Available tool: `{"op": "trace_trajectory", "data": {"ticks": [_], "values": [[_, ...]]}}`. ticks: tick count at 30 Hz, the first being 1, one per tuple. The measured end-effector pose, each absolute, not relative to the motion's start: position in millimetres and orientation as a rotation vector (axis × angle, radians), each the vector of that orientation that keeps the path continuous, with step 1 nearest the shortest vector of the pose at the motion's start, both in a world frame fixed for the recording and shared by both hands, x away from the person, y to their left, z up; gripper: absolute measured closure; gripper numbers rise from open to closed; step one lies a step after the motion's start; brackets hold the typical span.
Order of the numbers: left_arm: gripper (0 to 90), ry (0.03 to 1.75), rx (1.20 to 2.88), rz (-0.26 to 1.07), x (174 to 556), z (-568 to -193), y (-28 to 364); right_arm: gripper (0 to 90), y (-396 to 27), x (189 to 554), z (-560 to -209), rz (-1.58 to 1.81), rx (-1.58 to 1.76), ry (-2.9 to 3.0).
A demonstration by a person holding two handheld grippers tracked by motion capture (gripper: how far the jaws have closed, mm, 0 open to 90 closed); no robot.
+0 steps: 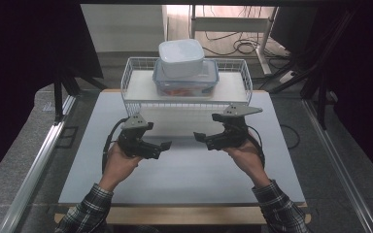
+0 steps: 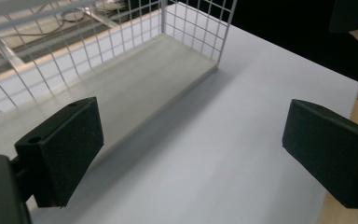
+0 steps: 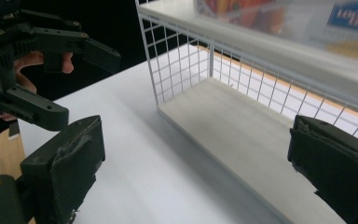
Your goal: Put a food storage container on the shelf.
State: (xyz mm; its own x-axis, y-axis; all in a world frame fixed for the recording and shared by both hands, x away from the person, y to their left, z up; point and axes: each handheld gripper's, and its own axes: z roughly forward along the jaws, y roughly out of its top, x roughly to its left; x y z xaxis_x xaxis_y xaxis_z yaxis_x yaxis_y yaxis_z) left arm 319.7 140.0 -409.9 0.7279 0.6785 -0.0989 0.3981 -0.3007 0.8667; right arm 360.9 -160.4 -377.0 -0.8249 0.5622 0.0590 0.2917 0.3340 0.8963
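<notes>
Clear blue-lidded plastic box w/ contents blurred, on white wire rack, table's far edge; left gripper & right gripper both spread wide, empty.

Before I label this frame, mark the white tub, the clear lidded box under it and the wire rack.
white tub [image 1: 181, 57], high view, middle of its lid.
clear lidded box [image 1: 209, 80], high view, right end of its lid.
wire rack [image 1: 135, 68], high view, left part of its back wall.

Container label blurred, perhaps cropped
</notes>
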Motion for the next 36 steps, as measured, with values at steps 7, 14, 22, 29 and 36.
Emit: {"op": "trace_trajectory", "data": {"ticks": [7, 14, 22, 29, 36], "values": [[4.7, 0.825, 1.941, 0.351, 310.4, -426.9, 138.5, 3.5, -165.5, 355.7, -390.7, 1.466, 0.791, 2.352], [4.6, 0.837, 1.985, 0.356, 306.1, -445.3, 137.7, 3.5, -166.3, 353.6, -405.1, 1.431, 0.8, 2.38], [5.1, 0.852, 1.961, 0.332, 295.7, -454.7, 144.1, 3.8, -168.6, 343.0, -417.9, 1.406, 0.782, 2.4], [5.2, 0.847, 1.96, 0.36, 286.6, -458.3, 144.8, 3.5, -174.9, 337.4, -429.6, 1.388, 0.792, 2.417], [5.2, 0.866, 1.985, 0.369, 279.9, -472.9, 149.0, 3.3, -181.6, 335.0, -436.0, 1.378, 0.804, 2.417]]}}
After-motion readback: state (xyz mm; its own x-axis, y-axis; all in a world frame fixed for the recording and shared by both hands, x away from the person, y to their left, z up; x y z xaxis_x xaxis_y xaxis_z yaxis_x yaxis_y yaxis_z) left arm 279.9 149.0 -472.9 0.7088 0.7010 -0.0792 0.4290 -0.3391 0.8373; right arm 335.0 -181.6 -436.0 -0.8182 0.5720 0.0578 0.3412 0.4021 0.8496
